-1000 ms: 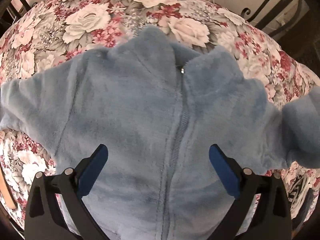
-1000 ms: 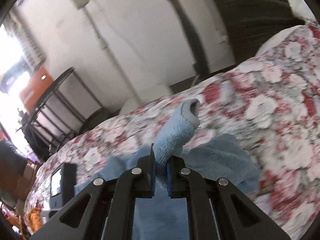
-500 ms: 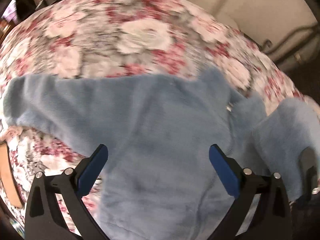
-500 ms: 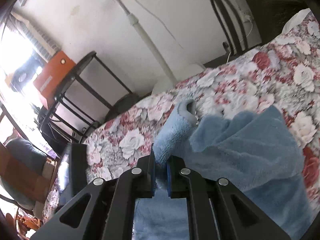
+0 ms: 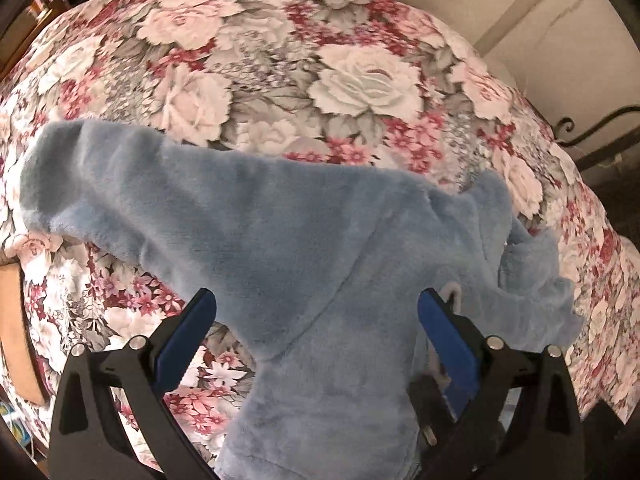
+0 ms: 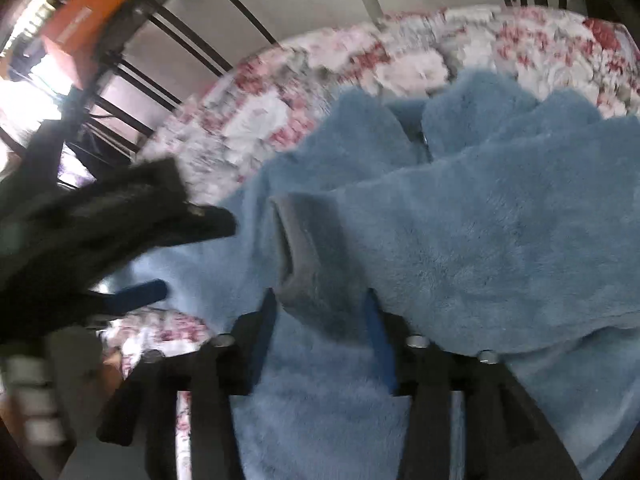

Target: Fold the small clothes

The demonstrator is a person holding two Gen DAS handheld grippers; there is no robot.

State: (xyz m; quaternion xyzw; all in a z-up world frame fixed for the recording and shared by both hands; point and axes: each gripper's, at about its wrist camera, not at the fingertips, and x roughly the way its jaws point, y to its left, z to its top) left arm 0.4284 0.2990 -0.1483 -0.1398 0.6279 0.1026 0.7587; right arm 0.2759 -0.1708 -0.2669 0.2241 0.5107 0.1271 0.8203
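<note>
In the left wrist view, a soft, fluffy blue fleece jacket (image 5: 320,240) is laid flat on a flowery pink and white bed cover (image 5: 280,80). One long sleeve (image 5: 120,184) is stretched out toward 9 o'clock. The other side of the jacket is bunched up and folded over toward 3 o'clock. The left gripper (image 5: 316,332) is held over the jacket at 6 o'clock. Its blue jaws are spread wide and nothing is pinched between them.

In the right wrist view, the same jacket fills the picture from 12 to 6 o'clock. A sleeve with a grey cuff (image 6: 304,248) is seen just in front of the right gripper (image 6: 320,320). The jaws are parted a little, one on each side of the sleeve, so the sleeve looks let go, or only loosely held. The left gripper is seen blurred at 9 o'clock.

The fold could be spoiled from here. The fleece is thick and springy, so the folded sleeve may flop back if it is not pressed flat. The fluffy cloth could also be caught and dragged by a jaw.
</note>
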